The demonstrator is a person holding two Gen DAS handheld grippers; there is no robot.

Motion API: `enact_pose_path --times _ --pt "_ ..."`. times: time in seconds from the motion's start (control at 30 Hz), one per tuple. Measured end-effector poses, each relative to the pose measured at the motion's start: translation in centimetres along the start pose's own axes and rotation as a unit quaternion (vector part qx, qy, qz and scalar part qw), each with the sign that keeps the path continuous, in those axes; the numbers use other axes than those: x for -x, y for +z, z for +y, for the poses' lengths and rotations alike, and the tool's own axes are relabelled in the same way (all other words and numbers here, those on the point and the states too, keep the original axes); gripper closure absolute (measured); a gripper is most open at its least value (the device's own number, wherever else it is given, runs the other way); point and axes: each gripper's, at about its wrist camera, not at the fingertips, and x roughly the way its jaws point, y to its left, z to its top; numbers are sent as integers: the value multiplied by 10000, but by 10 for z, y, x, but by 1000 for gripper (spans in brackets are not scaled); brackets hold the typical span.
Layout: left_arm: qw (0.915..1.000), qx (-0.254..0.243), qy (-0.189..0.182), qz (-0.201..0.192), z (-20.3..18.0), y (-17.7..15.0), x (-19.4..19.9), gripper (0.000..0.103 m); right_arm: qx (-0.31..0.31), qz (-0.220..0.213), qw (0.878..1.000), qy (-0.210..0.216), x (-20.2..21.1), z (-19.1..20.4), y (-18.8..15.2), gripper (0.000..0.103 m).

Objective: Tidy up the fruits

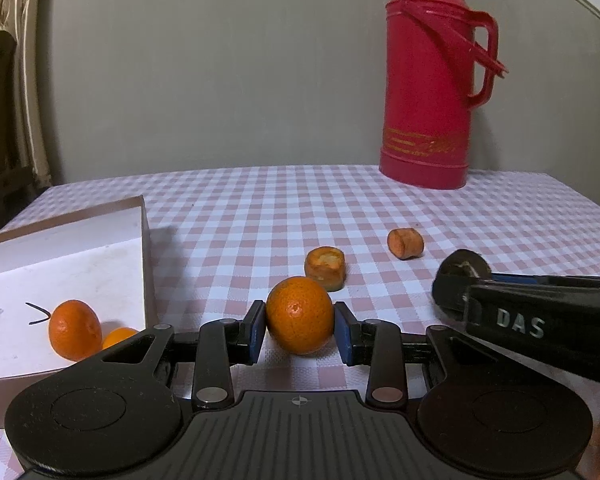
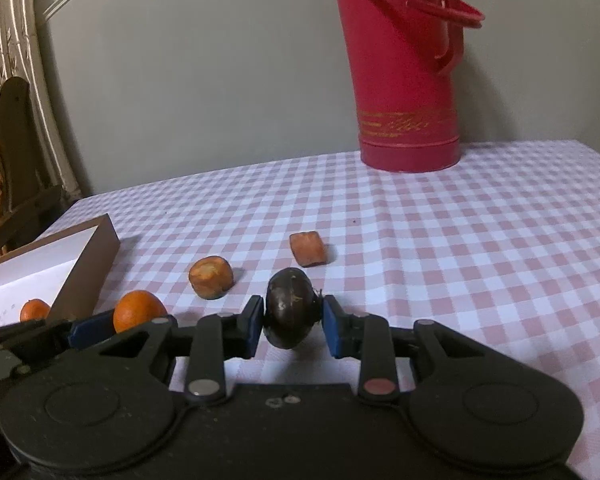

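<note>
Two claws grip: left claw (image 1: 300, 334) an orange (image 1: 300, 314), right claw (image 2: 293, 326) a dark fruit (image 2: 290, 312)

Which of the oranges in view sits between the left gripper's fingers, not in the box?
The large orange on the checked cloth, framed by the left gripper; the two other oranges lie inside the white box.

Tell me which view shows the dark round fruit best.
The right wrist view: the dark fruit sits centred and whole between the right gripper fingers. The left wrist view shows only part of it at the right edge, behind that gripper.
</note>
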Motion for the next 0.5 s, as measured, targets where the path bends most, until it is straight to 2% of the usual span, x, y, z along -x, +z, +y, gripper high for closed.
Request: enact_pose_path --times 0.27,0.5 --pt "9998 -30 -161 -97 4 -4 29 67 54 -99 9999 59 37 6 -11 80" --pt "9995 -123 -117 -282 17 -6 56 67 93 -263 9992 277 60 25 -19 80"
